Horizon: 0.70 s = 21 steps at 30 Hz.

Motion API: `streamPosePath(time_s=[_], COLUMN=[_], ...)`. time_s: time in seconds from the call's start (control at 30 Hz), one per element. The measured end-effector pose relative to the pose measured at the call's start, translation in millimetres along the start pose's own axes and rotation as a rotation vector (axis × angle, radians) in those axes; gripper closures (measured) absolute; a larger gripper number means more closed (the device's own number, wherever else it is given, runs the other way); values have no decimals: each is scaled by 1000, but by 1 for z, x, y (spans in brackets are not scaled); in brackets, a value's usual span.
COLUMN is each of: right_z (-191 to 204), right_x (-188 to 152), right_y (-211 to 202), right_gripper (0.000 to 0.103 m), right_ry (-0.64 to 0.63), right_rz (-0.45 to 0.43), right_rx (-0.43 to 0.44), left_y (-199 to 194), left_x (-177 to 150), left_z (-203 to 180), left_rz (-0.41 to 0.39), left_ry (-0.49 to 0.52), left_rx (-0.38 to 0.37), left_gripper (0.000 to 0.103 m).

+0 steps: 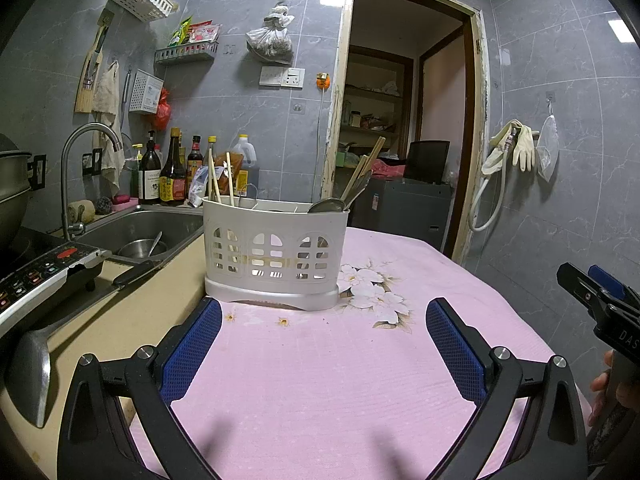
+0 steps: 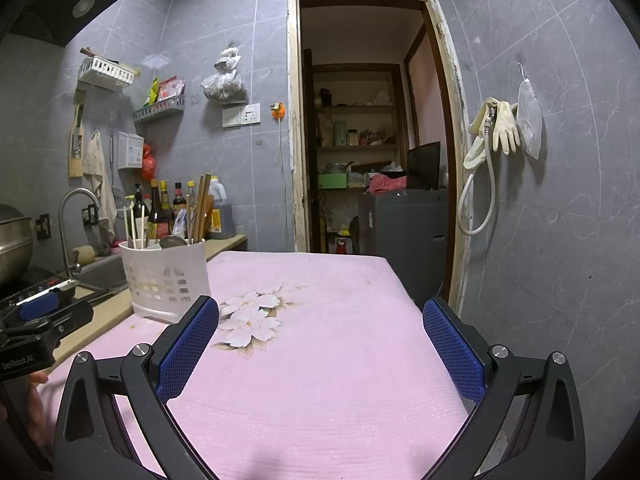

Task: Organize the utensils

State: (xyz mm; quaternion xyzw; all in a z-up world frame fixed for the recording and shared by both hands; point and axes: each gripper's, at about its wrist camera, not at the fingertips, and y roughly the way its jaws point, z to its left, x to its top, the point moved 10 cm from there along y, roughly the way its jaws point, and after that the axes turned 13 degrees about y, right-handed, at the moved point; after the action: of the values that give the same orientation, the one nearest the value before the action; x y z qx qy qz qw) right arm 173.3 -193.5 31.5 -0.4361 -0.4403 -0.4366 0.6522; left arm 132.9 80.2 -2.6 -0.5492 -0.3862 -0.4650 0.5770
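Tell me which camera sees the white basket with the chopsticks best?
The left wrist view: the basket sits close and straight ahead, so its cut-out windows and base show. In the right wrist view it is smaller, off to the left, with its lower corner hidden behind a tool finger.

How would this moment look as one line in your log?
left gripper: open, empty | right gripper: open, empty | utensil caddy: upright on pink cloth, holds chopsticks

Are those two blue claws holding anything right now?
No. The left gripper and the right gripper are both open, with only pink cloth between their fingers.
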Motion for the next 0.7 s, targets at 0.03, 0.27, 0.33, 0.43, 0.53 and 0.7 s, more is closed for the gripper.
streamPosePath(time_s=[0.03, 0.27, 0.33, 0.43, 0.53, 0.7], right_z=[0, 1, 1, 2, 2, 3], right_x=[0, 0, -1, -1, -1, -1], right_y=[0, 0, 0, 0, -1, 0], right_gripper=[0, 0, 0, 0, 0, 0], right_ry=[0, 1, 0, 2, 1, 2], right_rz=[1, 2, 3, 3, 2, 5], right_rx=[0, 1, 2, 2, 3, 1], left_y=[0, 0, -1, 1, 1, 3], left_x=[0, 0, 1, 1, 2, 2], left_z=[0, 0, 0, 1, 2, 3], left_rz=[0, 0, 0, 7, 3, 4], left_ry=[0, 0, 1, -7, -10, 0], left_rx=[0, -1, 1, -1, 3, 16], left_gripper=[3, 3, 3, 3, 3, 3])
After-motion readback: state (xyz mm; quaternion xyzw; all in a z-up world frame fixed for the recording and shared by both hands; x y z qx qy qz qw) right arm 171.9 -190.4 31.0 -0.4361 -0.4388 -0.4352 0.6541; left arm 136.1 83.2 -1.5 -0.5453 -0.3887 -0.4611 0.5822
